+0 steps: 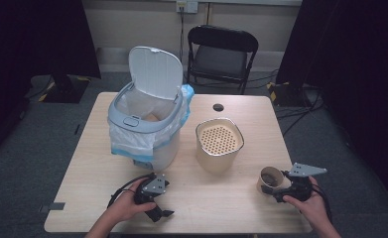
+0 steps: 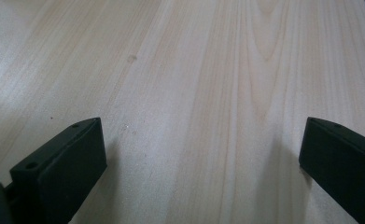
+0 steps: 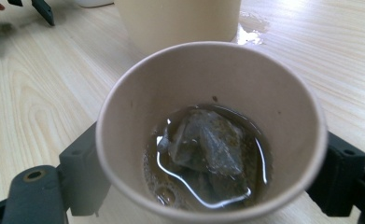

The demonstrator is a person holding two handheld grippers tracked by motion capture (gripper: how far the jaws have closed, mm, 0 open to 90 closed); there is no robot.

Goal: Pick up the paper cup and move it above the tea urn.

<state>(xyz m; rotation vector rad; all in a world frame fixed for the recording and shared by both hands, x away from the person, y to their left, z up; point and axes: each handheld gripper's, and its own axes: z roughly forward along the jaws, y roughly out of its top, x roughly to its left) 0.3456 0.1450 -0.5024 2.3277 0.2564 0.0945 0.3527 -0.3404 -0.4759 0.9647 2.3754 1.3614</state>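
A paper cup point(image 1: 270, 177) stands at the table's front right. In the right gripper view the cup point(image 3: 208, 74) holds brown liquid with a dark tea bag point(image 3: 203, 144) lying in it. My right gripper point(image 1: 277, 187) is shut on the cup, one black jaw pressed against each side of it point(image 3: 213, 144). My left gripper point(image 1: 161, 214) rests near the front edge left of centre. It is open point(image 2: 202, 123), jaws wide apart over bare wood with nothing between them.
A white bin point(image 1: 132, 121) with a plastic liner and raised lid point(image 1: 154, 72) stands at the back left. A beige canister point(image 1: 219, 144) with a perforated top sits mid-table, just beyond the cup point(image 3: 178, 18). A small wet patch point(image 3: 250, 28) lies beside it. A black chair point(image 1: 221, 52) stands behind the table.
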